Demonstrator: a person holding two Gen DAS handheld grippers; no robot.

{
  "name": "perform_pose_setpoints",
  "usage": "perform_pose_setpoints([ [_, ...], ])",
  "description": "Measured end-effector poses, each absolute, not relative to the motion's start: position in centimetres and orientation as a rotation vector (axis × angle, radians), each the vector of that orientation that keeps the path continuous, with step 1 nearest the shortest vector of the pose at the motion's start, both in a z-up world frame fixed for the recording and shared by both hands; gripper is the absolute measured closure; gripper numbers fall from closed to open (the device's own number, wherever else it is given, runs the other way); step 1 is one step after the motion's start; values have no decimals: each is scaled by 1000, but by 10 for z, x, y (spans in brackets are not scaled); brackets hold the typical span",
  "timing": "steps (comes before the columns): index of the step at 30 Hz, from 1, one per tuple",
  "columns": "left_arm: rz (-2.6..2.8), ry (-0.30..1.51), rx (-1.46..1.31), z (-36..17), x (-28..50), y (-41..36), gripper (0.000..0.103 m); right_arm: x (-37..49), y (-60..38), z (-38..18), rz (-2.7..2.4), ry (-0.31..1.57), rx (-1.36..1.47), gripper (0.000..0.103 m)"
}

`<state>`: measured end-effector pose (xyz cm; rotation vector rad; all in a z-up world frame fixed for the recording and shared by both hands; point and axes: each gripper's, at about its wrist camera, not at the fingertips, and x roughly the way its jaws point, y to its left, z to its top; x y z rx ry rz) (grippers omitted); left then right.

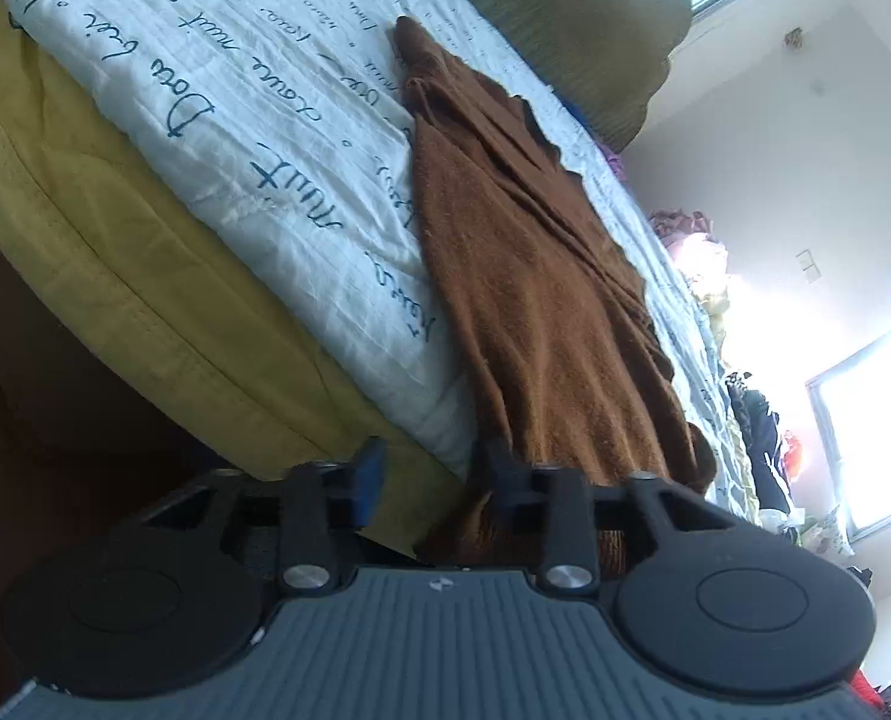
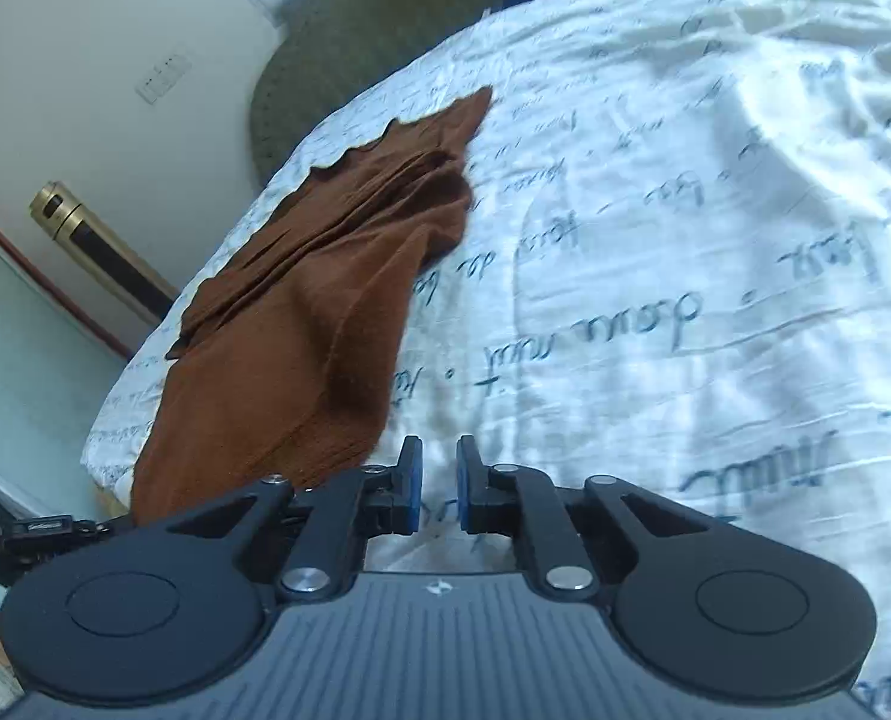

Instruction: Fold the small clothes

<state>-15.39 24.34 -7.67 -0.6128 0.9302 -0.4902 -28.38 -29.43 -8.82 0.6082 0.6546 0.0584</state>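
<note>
I see brown garment [image 1: 541,300] on white quilt [image 1: 235,138], long axis running away from left gripper [image 1: 439,480]. Left jaws wide, empty, hem beside right finger. Right gripper [image 2: 439,480] narrow, empty; garment [image 2: 301,324] lies left. Left hand nearer.

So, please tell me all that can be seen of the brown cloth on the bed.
The brown knitted cloth garment looks soft and slightly fuzzy. It lies stretched in a long, loosely bunched strip with lengthwise folds on the white quilted bedcover with blue handwriting. One edge is wavy, and a stitched hem shows near the camera. Its near end hangs over the bed's edge.
</note>
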Motion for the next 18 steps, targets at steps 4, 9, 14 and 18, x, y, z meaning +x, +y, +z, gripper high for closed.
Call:
perform_pose_setpoints([
  [4, -530, 904, -637, -87, -157, 234, 5, -282, -250, -62, 70, 574, 275, 19],
  [9, -551, 931, -702, -102, -158, 224, 3, -279, -151, -62, 239, 548, -238, 20],
  [14, -570, 950, -782, -112, -151, 223, 4, -255, -124, -84, 226, 618, -316, 79],
  [18, -592, 949, -781, -113, -148, 221, 11, -254, -144, -75, 213, 613, -162, 93],
])
